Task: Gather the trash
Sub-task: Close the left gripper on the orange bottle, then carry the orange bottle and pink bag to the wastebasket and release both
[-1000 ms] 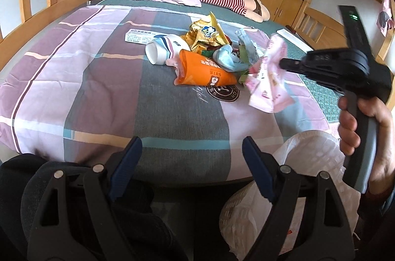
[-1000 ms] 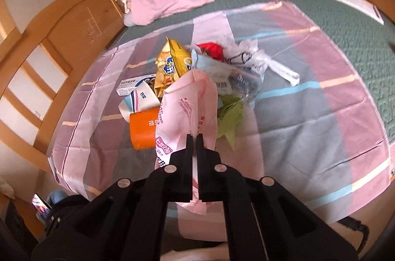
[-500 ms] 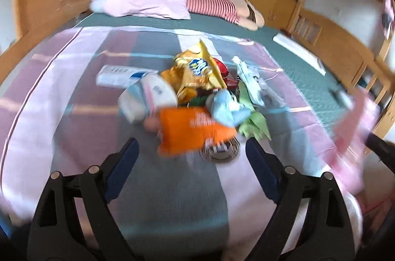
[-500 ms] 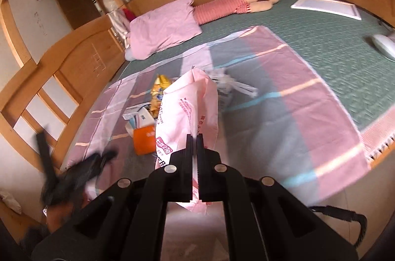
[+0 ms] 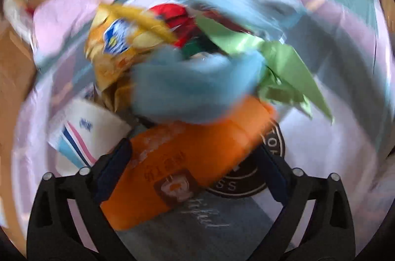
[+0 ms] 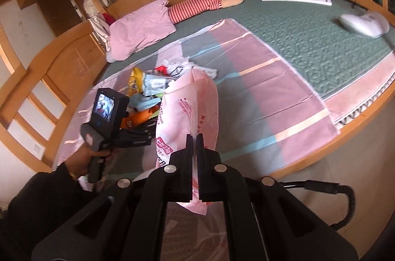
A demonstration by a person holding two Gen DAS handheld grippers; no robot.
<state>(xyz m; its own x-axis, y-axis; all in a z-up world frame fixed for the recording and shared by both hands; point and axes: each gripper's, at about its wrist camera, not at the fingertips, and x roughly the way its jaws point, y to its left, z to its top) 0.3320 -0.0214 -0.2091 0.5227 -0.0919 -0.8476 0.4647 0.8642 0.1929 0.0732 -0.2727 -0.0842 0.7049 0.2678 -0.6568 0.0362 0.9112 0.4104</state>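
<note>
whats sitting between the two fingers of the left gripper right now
The orange packet lies between the open fingers of the left gripper, blurred but clear in the left wrist view; pads not touching it.

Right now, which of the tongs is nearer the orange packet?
Left. The left tongs straddle the orange packet, open. The right tongs are back past the bed's edge, shut on a pink wrapper.

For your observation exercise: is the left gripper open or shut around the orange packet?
Open. In the left wrist view the left gripper straddles the orange packet with its jaws spread wide, neither blue pad clearly pressing it.
</note>
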